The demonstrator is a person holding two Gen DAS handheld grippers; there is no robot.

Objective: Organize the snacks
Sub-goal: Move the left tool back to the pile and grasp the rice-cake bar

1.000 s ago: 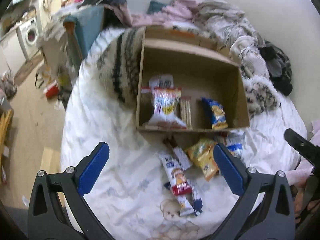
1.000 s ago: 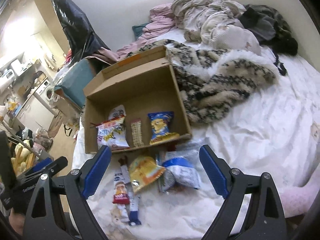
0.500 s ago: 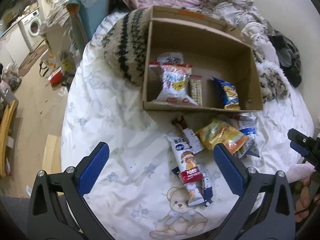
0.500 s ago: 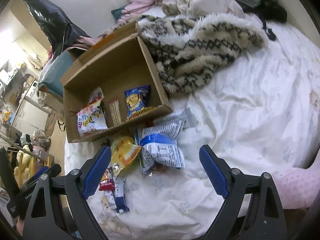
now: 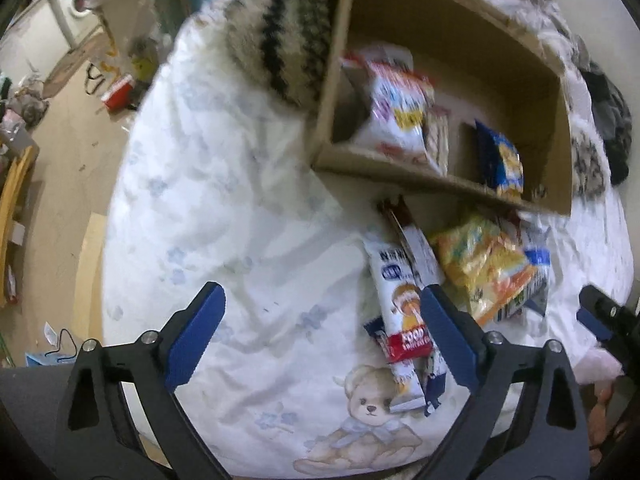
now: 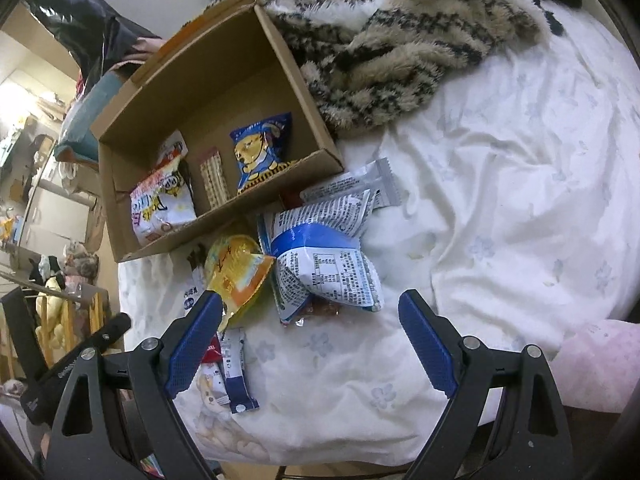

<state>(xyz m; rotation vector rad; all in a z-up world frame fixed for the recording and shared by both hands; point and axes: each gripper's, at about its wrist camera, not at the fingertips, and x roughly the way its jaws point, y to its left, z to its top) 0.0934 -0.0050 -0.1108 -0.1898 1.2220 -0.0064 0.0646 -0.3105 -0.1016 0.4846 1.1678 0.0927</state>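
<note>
An open cardboard box (image 5: 400, 170) lies on the bed holding a white-and-red bag (image 5: 400, 112), a cracker pack (image 6: 214, 178) and a blue bag (image 6: 262, 152). In front of it lie loose snacks: a white bar with a red band (image 5: 402, 304), a yellow bag (image 5: 480, 264), a blue-and-white bag (image 6: 326, 266) and a grey wrapper (image 6: 360, 188). My left gripper (image 5: 320, 304) hangs over bare sheet, its jaws closing with nothing between them; its right finger overlaps the white bar. My right gripper (image 6: 310, 304) is open just below the blue-and-white bag.
A fuzzy striped blanket (image 6: 400, 52) presses against the box's far and right sides. The bed's left edge drops to a cluttered floor (image 5: 60, 160). A pink cushion (image 6: 600, 360) lies at the near right. The sheet (image 6: 500, 200) spreads right of the snacks.
Both grippers have sunk toward the bed and tipped downward, so the loose snacks look larger and nearer. The left jaws have narrowed slightly. No snack has moved.
</note>
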